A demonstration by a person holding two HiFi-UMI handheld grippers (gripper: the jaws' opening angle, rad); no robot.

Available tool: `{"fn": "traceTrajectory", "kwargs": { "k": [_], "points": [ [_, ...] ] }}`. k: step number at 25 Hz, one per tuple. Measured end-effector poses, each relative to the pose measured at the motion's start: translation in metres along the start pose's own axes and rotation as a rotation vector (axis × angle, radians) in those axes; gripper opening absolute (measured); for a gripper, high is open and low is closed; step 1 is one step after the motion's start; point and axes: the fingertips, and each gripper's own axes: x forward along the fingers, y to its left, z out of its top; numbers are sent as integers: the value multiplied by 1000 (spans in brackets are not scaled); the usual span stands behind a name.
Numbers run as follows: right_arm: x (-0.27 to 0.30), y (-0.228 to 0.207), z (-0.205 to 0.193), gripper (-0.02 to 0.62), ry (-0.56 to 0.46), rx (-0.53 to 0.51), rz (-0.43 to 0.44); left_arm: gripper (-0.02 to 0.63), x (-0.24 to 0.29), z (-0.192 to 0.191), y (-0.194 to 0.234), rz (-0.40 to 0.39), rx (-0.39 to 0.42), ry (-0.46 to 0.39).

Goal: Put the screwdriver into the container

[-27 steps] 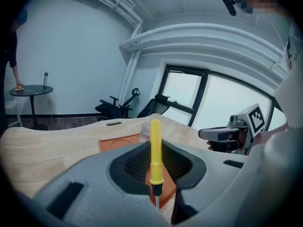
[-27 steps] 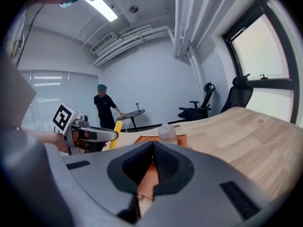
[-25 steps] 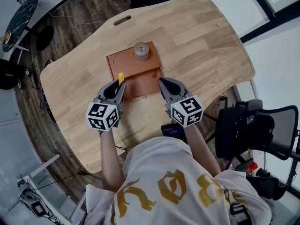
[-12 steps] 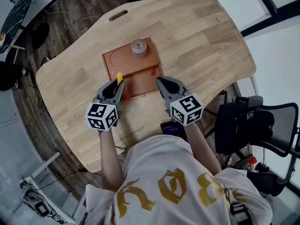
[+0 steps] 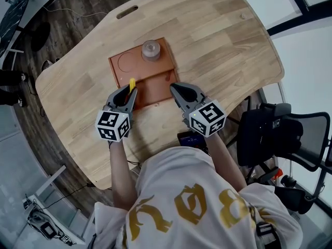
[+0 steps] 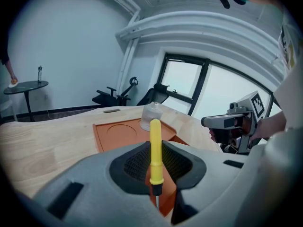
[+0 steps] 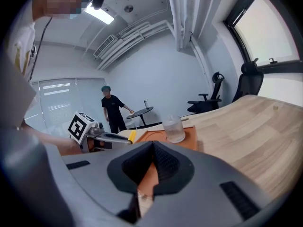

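Here the left gripper (image 5: 128, 91) has its jaws closed on the yellow-handled screwdriver (image 6: 155, 151), handle pointing away from the person and the thin shaft running back between the pads. It hovers over the near left edge of the orange tray (image 5: 117, 74). The right gripper (image 5: 175, 88) hangs over the tray's near right edge, jaws together with nothing between them.

The clear container (image 5: 151, 50) stands upright at the far side of the tray, beside a round recess and well apart from the screwdriver.

The tray lies on a pale wooden table (image 5: 223, 40) with curved edges. Around it is dark plank flooring (image 5: 78, 14), with a black office chair (image 5: 280, 139) to the person's right. In the right gripper view, a person in black (image 7: 112, 109) stands at a small round table (image 7: 140, 111) before a pale wall.
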Motion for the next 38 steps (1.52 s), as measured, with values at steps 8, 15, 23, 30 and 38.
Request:
{"fn": "traceTrajectory", "kwargs": {
  "k": [8,15,23,30,38],
  "points": [
    [9,-1,-6,11,24,-4,9,75,7,-10,2,-14,-9,27],
    [14,-2,-8,11,36,-1,12,75,9,-17,5,-14,-4,53],
    [16,-6,-16,11,50,1,-1,75,13,-24,6,-6,6,82],
    [18,-6,-17,11,56,-1,1,75,18,-33,5,-3,42,142],
    [21,-7,-18,11,61,2,4,75,24,-45,2,-1,107,228]
  ]
}}
